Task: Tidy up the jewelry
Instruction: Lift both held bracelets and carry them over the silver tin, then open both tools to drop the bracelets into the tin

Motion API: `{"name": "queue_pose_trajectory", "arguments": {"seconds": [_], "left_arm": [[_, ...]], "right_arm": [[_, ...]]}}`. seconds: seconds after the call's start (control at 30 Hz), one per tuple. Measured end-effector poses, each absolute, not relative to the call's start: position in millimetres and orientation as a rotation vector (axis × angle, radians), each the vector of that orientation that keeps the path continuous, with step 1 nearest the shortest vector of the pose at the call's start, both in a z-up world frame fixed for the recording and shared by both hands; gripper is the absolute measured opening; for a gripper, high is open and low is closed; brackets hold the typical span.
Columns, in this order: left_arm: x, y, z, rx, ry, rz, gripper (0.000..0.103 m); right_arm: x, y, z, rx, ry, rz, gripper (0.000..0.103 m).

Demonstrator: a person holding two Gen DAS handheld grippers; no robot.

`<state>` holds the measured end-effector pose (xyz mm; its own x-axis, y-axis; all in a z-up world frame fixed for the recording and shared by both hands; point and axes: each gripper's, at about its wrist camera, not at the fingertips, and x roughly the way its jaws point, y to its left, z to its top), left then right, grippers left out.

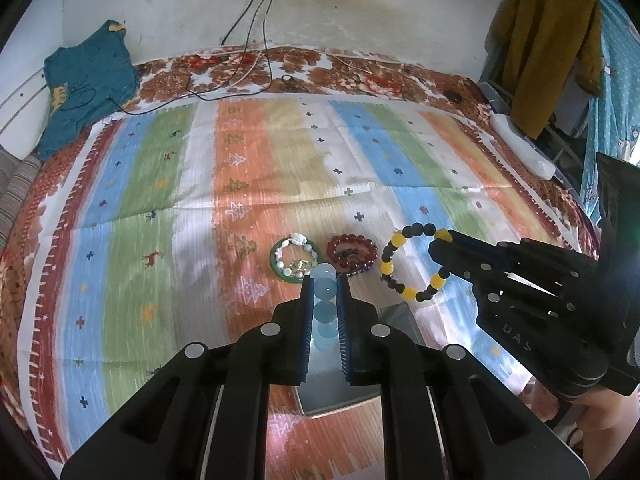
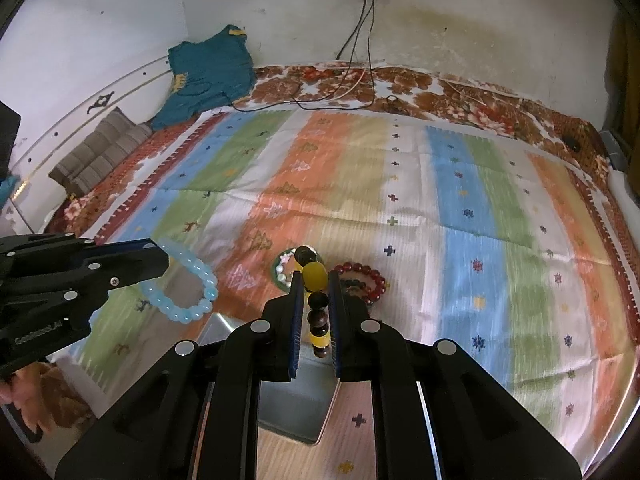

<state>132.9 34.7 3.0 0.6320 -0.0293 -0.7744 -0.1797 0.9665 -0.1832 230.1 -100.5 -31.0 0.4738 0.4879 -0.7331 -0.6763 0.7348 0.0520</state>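
Jaws of the left gripper (image 1: 325, 280) stand nearly together, clamped on a pale blue bead bracelet (image 1: 324, 308) whose beads line the narrow gap between the blue-padded fingers (image 1: 306, 320); seen from the right wrist, this bracelet (image 2: 184, 284) hangs as an open loop off the fingertips, clear of the striped cloth (image 2: 460, 216). Jaws of the right gripper (image 2: 314, 280) are likewise drawn close, clamped on a yellow-and-black bead bracelet (image 2: 316, 300); from the left wrist, the same bracelet (image 1: 408, 264) dangles as a ring from the right gripper (image 1: 440, 248). Both grippers are held side by side above the cloth, fingers angled forward and slightly downward, over a shiny metal tray (image 2: 296, 408) lying near the cloth's front edge. Beyond the fingertips, a green-and-white bracelet (image 1: 296, 260) and a dark red bead bracelet (image 1: 352, 250) lie flat on the cloth, just beside each other. The person's hand (image 2: 28, 400) is partly visible under the left gripper
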Motion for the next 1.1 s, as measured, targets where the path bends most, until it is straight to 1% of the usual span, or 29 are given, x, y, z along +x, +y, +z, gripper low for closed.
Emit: {"name": "queue_pose_trajectory", "arguments": {"seconds": [0.3, 0.57, 0.7, 0.77, 0.83, 0.9, 1.0, 1.1], "left_arm": [[119.9, 22.9, 1.5, -0.243, 0.883, 0.071, 0.011], [116.3, 19.6, -4.3, -0.249, 0.911, 0.08, 0.011], [115.3, 23.3, -2.4, -0.245, 0.905, 0.115, 0.018], [115.1, 26.0, -1.6, -0.237, 0.903, 0.133, 0.02], [114.9, 28.8, -1.3, -0.239, 0.902, 0.139, 0.026], [115.4, 31.8, -2.0, -0.244, 0.903, 0.146, 0.029], [117.1, 35.9, -4.8, -0.248, 0.913, 0.159, 0.031], [119.5, 38.5, -6.9, -0.247, 0.919, 0.169, 0.039]], "right_arm": [[204.2, -109.7, -33.2, -0.27, 0.812, 0.748, 0.013], [198.4, -112.5, -38.6, -0.279, 0.846, 0.743, 0.013], [203.8, -116.3, -40.4, -0.276, 0.852, 0.692, 0.015], [209.1, -119.2, -42.7, -0.267, 0.869, 0.674, 0.024], [212.8, -121.5, -44.3, -0.264, 0.878, 0.662, 0.026], [216.0, -122.8, -45.4, -0.259, 0.885, 0.653, 0.027], [221.4, -125.1, -47.0, -0.251, 0.898, 0.639, 0.034], [226.6, -126.2, -49.2, -0.251, 0.91, 0.622, 0.037]]}}
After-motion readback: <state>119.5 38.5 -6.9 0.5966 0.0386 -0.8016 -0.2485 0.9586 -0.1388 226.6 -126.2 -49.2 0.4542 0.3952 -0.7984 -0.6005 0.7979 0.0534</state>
